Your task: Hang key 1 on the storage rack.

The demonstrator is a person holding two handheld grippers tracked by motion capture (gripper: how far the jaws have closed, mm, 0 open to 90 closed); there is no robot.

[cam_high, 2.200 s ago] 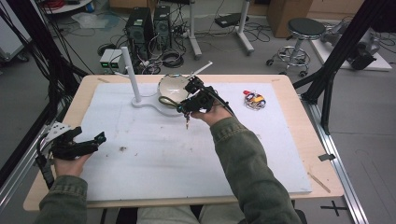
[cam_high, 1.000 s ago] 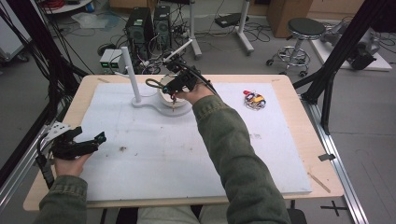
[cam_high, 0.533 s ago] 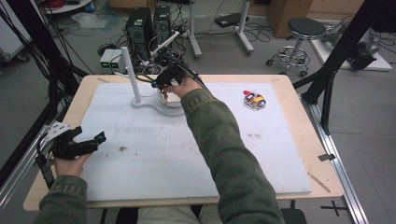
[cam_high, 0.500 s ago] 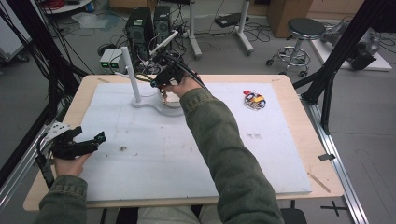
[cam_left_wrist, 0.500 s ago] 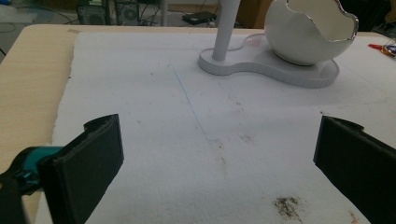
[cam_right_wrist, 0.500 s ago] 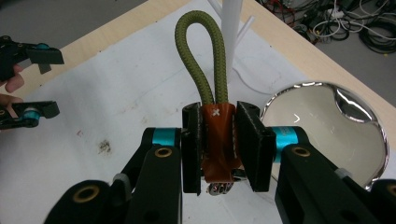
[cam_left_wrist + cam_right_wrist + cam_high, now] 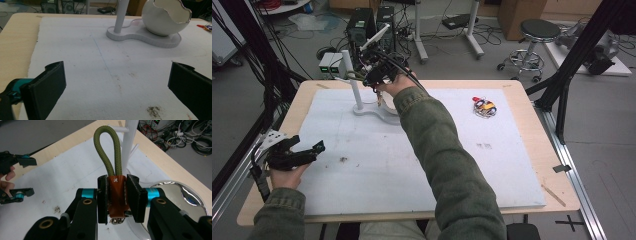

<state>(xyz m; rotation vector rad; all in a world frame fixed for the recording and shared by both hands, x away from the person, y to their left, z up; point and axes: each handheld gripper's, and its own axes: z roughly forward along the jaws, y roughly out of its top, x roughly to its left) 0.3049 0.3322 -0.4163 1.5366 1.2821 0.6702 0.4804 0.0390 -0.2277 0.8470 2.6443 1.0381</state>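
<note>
My right gripper (image 7: 117, 198) is shut on the brown leather tab (image 7: 117, 192) of a key strap. Its olive rope loop (image 7: 107, 150) stands up above the pads, and a metal ring hangs below. The loop is just beside the white post (image 7: 130, 145) of a stand, near a short peg at its top. In the high view this gripper (image 7: 374, 76) hovers by the post (image 7: 353, 85) at the far left of the mat. My left gripper (image 7: 314, 149) rests open at the table's left edge, with nothing between its pads (image 7: 51, 86).
The stand's white base (image 7: 140, 37) also carries a white egg-shaped bowl (image 7: 165, 17) with a shiny inside (image 7: 175, 202). A small colourful bundle (image 7: 484, 106) lies at the far right of the white mat (image 7: 377, 165). Cables and computer cases sit on the floor beyond the table.
My right gripper has carried the strap left and upward, from over the bowl to the top of the white post. The left gripper has stayed still.
</note>
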